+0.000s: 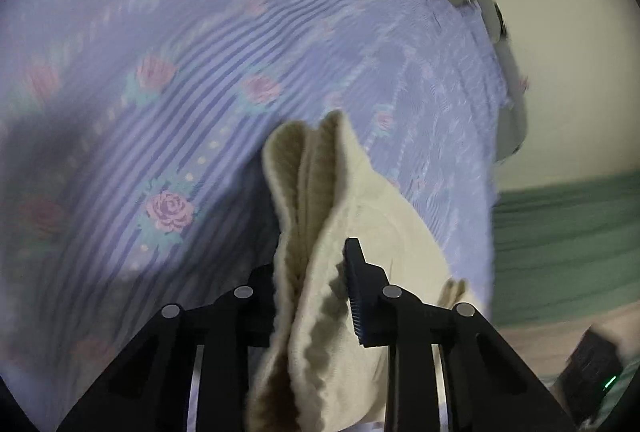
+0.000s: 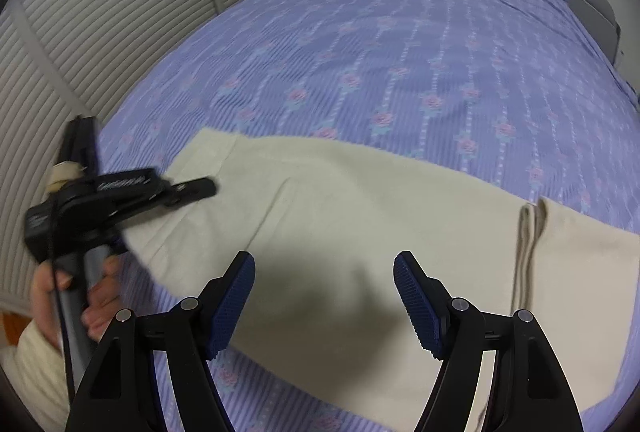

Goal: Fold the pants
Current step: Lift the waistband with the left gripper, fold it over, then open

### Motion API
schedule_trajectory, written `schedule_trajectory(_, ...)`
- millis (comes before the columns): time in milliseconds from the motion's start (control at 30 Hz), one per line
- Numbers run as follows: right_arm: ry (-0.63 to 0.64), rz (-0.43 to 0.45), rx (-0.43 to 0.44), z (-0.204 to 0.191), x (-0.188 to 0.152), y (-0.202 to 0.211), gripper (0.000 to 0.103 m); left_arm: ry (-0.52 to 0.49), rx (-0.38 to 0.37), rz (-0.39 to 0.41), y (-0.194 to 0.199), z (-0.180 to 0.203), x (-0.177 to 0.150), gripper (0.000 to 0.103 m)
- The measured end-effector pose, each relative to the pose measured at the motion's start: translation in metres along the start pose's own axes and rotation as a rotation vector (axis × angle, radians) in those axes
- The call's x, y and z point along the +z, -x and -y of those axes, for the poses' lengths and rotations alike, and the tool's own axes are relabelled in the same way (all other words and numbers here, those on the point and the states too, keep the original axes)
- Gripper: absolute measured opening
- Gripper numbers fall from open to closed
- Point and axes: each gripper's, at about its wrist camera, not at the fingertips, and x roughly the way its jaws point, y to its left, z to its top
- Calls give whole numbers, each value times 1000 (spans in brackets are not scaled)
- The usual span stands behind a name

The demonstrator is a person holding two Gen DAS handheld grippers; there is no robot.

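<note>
pants [image 2: 352,216]: cream, lying on the bedspread [image 2: 400,44], spread across its near part; one end already doubled over at the pants' right side, stacked edges showing there.

left gripper [image 1: 316,272]: closed narrow on a bunched ribbed edge of the pants, probably waistband or cuff. In the left wrist view several layers stand up between the fingers. Seen from the right wrist view it sits at the left end of the pants, with that end raised off the bedspread.

right gripper [image 2: 324,292]: jaws wide, holding nothing, hovering over the middle of the pants, not touching cloth as far as I can tell.

step in hand (judgement): left end looks set to be carried over toward the doubled end.

risk 1: grip takes a thick wad off-centre; an outer layer could slip out mid-carry, leaving the fold ragged.

risk 2: nothing pins the middle of the pants. Pulling the left end could drag the whole garment across the bedspread and undo the doubled end.

risk 3: the free edge beside the left gripper droops; it may tuck under and crease.

risk 4: both views are blurred near the left end, so how many layers are caught cannot be told.
</note>
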Motion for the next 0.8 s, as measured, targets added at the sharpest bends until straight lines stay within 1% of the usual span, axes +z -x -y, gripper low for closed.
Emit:
schedule_trajectory(100, -37, 34, -3, 20, 2, 19, 73, -103, 84, 55, 26, 43, -14, 26)
schedule_trajectory(233, -78, 94, -25, 60, -5, 63, 73, -207, 168, 132, 55, 103, -29, 25)
schedule_trajectory(267, -83, 106, -32, 68, -8, 72, 73, -246, 203, 150, 62, 123, -35, 25)
schedule_trajectory(333, -101, 130, -56, 92, -14, 94, 73, -305, 243, 178, 70, 151, -47, 25)
schedule_trajectory(367, -113, 140, -64, 103, -16, 104, 73, -348, 272, 192, 71, 172, -55, 25)
schedule_trajectory(400, -127, 150, -68, 115, -20, 114, 73, -374, 284, 206, 68, 193, -58, 25)
schedule_trajectory(433, -148, 161, -76, 132, -25, 127, 73, -390, 276, 217, 70, 208, -66, 25)
schedule_trajectory(533, -193, 190, -85, 169, -35, 153, 73, -431, 255, 219, 69, 259, -89, 24)
schedule_trajectory(567, -201, 199, -92, 178, -39, 159, 73, -452, 259, 222, 66, 278, -97, 24)
schedule_trajectory(633, -215, 220, -113, 202, -45, 174, 73, -498, 279, 226, 59, 302, -110, 24)
schedule_trajectory(667, -220, 229, -120, 211, -48, 180, 73, -523, 291, 221, 51, 322, -120, 24)
schedule_trajectory(733, -231, 242, -122, 236, -60, 193, 73, -540, 325, 204, 36, 347, -132, 24)
schedule_trajectory(767, -234, 245, -121, 245, -63, 197, 73, -556, 351, 191, 23, 365, -142, 24)
schedule_trajectory(800, -240, 249, -123, 258, -68, 202, 73, -567, 361, 182, 14, 376, -150, 24)
